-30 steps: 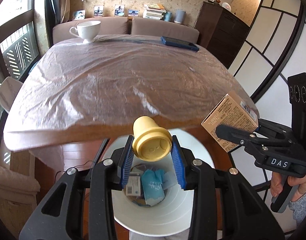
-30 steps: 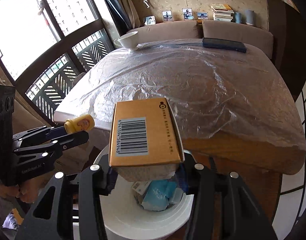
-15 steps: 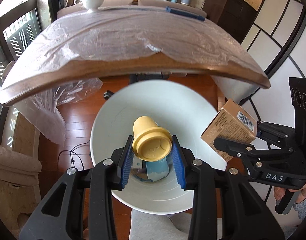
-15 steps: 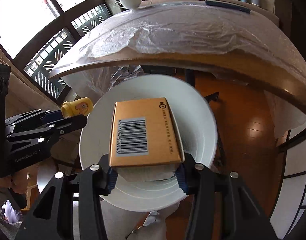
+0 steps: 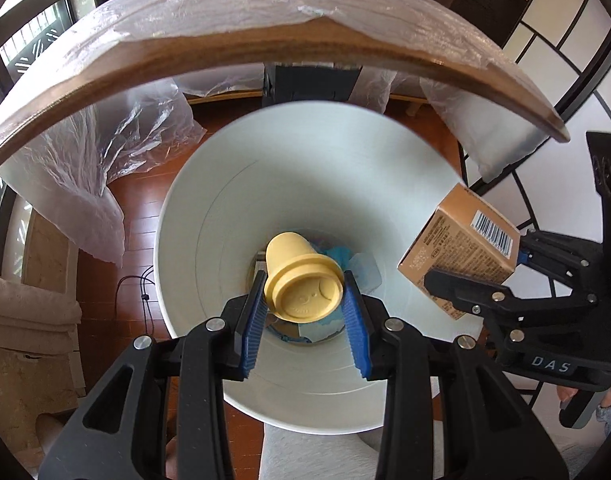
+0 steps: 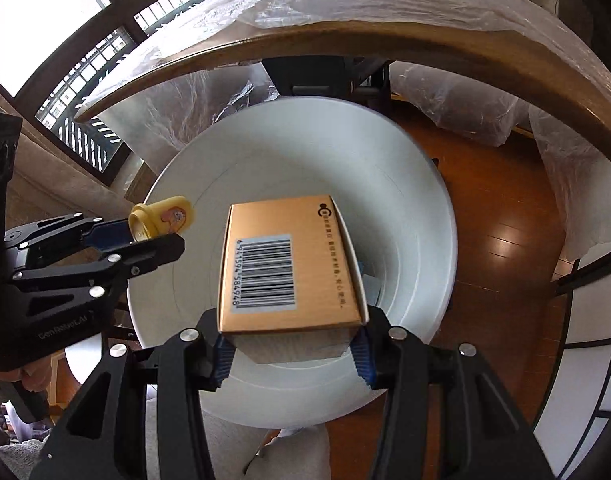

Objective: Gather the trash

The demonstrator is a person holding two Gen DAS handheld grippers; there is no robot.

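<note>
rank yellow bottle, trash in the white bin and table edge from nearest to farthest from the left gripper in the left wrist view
1. yellow bottle, held in the left gripper
2. trash, below, at the bottom of the white bin
3. table edge, top of view, beyond the bin

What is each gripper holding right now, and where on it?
Left gripper: yellow cup, clamped across its wide rim end. Right gripper: brown carton, clamped by its two sides at the near end. Both above the white bin.

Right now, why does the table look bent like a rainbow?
Left wrist view: the fisheye lens curves the table edge into an arch, and the bin rim looks smeared. Right wrist view: the same bend in the table edge, and the window glares white.
</note>
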